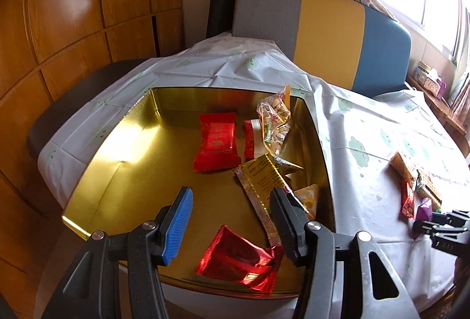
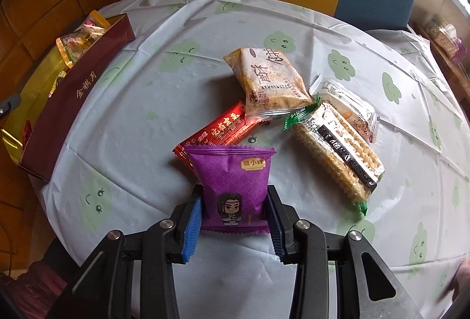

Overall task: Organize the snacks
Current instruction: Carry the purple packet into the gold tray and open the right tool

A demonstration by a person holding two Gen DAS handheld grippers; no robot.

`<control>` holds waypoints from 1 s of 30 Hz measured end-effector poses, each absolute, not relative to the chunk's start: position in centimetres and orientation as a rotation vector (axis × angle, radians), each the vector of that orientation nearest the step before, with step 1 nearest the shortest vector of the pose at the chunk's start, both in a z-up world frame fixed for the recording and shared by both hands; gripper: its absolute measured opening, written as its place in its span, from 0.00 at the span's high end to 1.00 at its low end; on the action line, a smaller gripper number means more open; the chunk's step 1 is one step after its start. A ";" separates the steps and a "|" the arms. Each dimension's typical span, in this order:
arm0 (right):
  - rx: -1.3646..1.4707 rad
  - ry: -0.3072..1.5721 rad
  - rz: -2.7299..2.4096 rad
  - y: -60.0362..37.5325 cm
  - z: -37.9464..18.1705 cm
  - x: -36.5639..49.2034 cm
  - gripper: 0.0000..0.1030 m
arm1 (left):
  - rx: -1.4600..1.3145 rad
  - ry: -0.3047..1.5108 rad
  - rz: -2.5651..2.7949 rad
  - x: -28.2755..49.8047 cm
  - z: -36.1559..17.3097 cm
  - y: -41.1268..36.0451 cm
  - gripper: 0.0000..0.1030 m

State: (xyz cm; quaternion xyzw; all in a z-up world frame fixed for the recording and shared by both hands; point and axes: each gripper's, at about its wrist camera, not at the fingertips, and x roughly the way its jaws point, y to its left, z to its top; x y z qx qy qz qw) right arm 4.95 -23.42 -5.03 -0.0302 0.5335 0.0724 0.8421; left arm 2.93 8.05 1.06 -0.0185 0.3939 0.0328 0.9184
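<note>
Purple packet (image 2: 235,186) sits pinched in the right gripper (image 2: 235,219), bound for the gold box (image 1: 97,172); above that box the left gripper (image 1: 232,219) hangs wide and empty.

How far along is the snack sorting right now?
Several packets already lie in the gold box. The right gripper is shut on the purple packet; the left gripper is open over the box, holding nothing. Four packets remain on the tablecloth, including the red bar.
</note>
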 end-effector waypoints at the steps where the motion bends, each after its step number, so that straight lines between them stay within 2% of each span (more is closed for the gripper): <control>1: -0.055 1.116 0.151 -23.4 -4.8 4.8 0.60 | -0.029 0.806 0.071 2.8 1.1 8.1 0.46; 8: 0.007 1.049 0.230 -21.5 -2.0 4.1 0.60 | -0.014 0.775 0.106 2.2 1.7 8.9 0.46; 17: -0.011 0.970 0.445 -13.2 1.4 4.7 0.60 | -0.003 0.736 0.138 1.6 2.5 9.5 0.46; 27: -0.041 0.966 0.632 -4.5 2.2 6.6 0.60 | -0.013 0.710 0.194 1.2 2.9 11.0 0.46; 30: -0.013 0.975 0.683 -2.5 2.0 7.5 0.57 | -0.024 0.708 0.207 1.2 2.9 11.5 0.46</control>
